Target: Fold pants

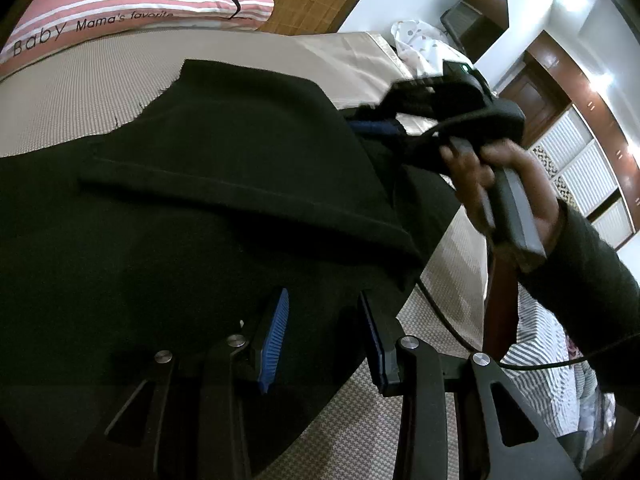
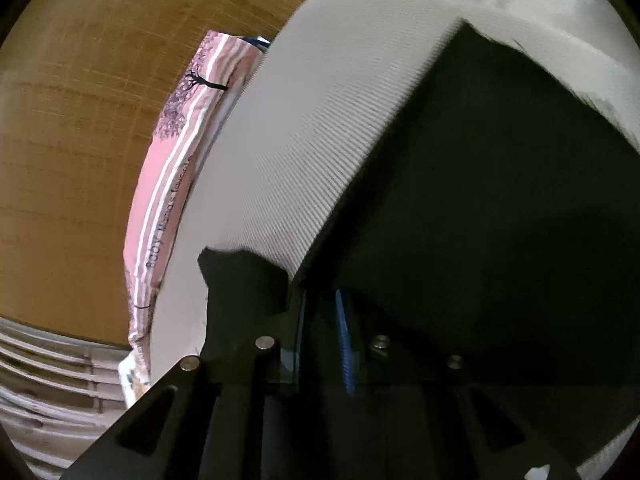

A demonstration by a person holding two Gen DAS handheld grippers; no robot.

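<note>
the black pants (image 1: 208, 184) lie on the bed (image 1: 72, 92), 1 layer already turned over so its hem runs across the middle. the left gripper (image 1: 324, 340) hovers at the near edge with its jaws partly apart, cloth beneath them but no clear pinch. the right gripper (image 2: 320, 340), seen from the left wrist in a hand (image 1: 504, 184), sits at the far side with jaws narrow; whether cloth is caught between them i cannot tell. the risk, as i judge it: a thin, slack hold on dark, limp fabric could slip as the right side travels, dragging the turned layer askew or bunching it near the pillow (image 1: 132, 8).
</note>
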